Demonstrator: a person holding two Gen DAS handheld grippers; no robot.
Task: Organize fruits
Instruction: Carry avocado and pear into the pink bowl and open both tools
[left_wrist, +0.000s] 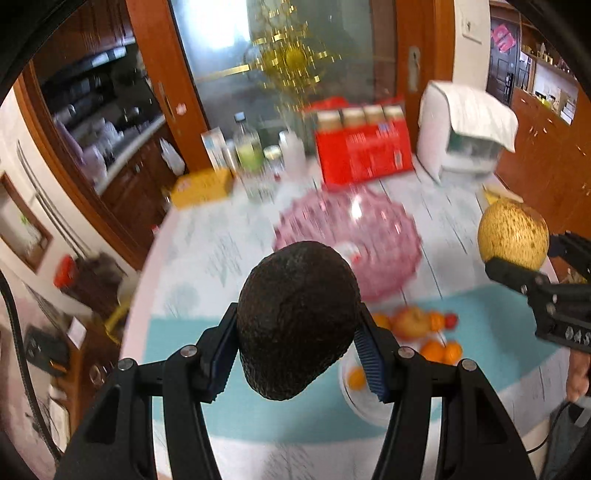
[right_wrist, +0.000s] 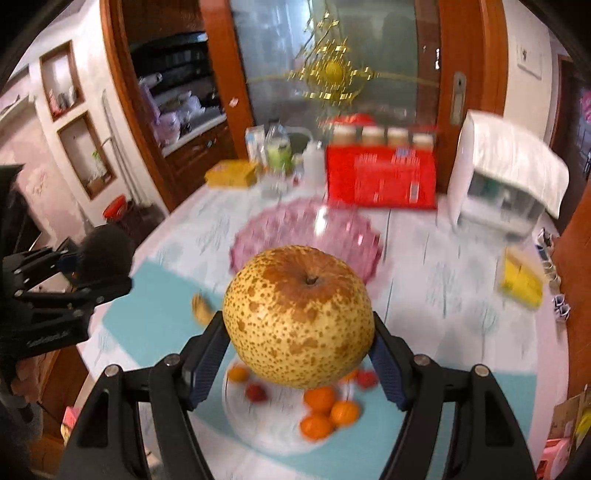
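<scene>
My left gripper (left_wrist: 295, 350) is shut on a dark rough avocado (left_wrist: 297, 317), held above the table. My right gripper (right_wrist: 299, 350) is shut on a large yellow speckled pear (right_wrist: 299, 314), also held in the air. The pear and right gripper show at the right edge of the left wrist view (left_wrist: 513, 238); the avocado and left gripper show at the left of the right wrist view (right_wrist: 103, 254). A pink glass bowl (left_wrist: 369, 236) (right_wrist: 280, 225) sits mid-table beyond both. Below lies a white plate (right_wrist: 258, 424) (left_wrist: 354, 402) with small oranges (right_wrist: 325, 406) and red fruits (right_wrist: 256, 392).
A teal mat (right_wrist: 155, 314) covers the near table. At the back stand a red box (right_wrist: 380, 177), bottles (right_wrist: 279, 151), a yellow box (right_wrist: 232, 173) and a white appliance under a cloth (right_wrist: 506, 177). A yellow packet (right_wrist: 521, 280) lies at the right edge.
</scene>
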